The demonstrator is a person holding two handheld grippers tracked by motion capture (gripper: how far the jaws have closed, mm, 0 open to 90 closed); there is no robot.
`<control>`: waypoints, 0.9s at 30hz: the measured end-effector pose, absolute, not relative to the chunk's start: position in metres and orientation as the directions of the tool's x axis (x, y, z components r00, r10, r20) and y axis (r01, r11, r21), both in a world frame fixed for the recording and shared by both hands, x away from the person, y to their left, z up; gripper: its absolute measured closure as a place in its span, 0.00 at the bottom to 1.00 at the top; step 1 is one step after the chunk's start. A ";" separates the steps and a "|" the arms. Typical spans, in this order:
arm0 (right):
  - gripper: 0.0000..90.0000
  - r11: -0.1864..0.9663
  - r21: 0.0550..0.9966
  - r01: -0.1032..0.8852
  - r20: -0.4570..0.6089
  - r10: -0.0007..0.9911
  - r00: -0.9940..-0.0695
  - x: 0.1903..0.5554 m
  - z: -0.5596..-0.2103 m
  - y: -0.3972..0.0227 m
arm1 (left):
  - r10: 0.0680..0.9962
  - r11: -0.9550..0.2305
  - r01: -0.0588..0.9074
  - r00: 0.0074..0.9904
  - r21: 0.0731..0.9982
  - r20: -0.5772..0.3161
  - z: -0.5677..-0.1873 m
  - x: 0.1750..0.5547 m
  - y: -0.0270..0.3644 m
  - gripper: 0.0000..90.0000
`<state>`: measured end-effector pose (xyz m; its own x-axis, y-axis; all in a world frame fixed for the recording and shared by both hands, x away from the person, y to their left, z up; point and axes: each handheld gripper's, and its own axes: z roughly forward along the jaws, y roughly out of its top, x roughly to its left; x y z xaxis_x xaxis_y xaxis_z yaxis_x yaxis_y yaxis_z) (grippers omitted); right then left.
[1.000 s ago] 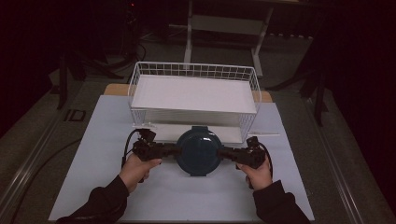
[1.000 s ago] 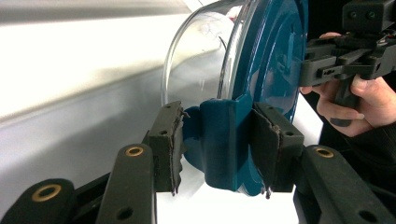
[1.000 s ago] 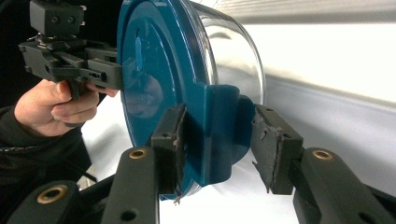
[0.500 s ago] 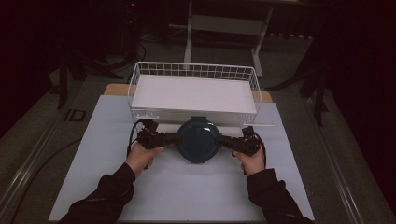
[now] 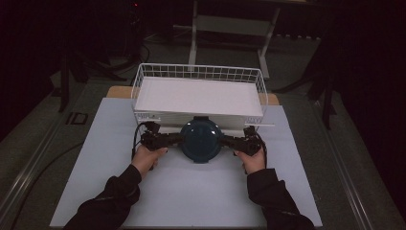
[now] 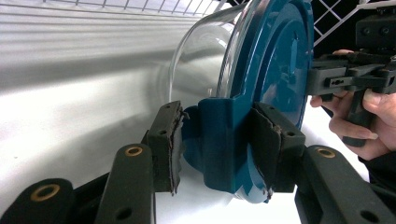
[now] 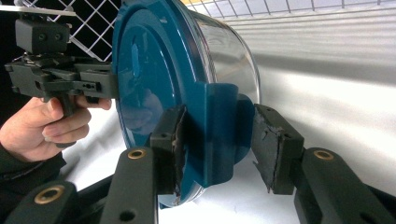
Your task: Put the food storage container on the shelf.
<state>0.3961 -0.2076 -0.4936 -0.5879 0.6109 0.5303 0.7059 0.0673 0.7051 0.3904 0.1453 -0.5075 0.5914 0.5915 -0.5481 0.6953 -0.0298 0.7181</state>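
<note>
Against the basket (image 5: 143, 81) front, both grippers clamp the lidded container (image 5: 201, 140).

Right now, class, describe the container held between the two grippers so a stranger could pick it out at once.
Start at the white wire basket at the far side of the table. Just before its front wall is a round clear container with a dark teal lid. It alone is clamped by side tabs between the left gripper and right gripper.

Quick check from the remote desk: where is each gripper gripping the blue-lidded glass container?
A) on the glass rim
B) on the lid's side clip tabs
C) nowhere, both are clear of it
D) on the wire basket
B: the left gripper and the right gripper each straddle a blue clip tab of the lid.
</note>
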 end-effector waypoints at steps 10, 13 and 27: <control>0.61 0.098 0.735 0.671 0.448 0.673 -0.588 0.397 -0.494 -0.206 | 0.618 0.023 0.617 0.609 0.786 -0.496 -0.517 0.389 0.139 0.56; 0.58 0.086 0.746 0.660 0.444 0.675 -0.589 0.398 -0.496 -0.207 | 0.654 0.013 0.596 0.603 0.803 -0.457 -0.514 0.388 0.136 0.56; 0.49 0.062 0.761 0.646 0.407 0.730 -0.549 0.402 -0.491 -0.198 | 0.739 0.009 0.595 0.538 0.803 -0.407 -0.506 0.389 0.130 0.43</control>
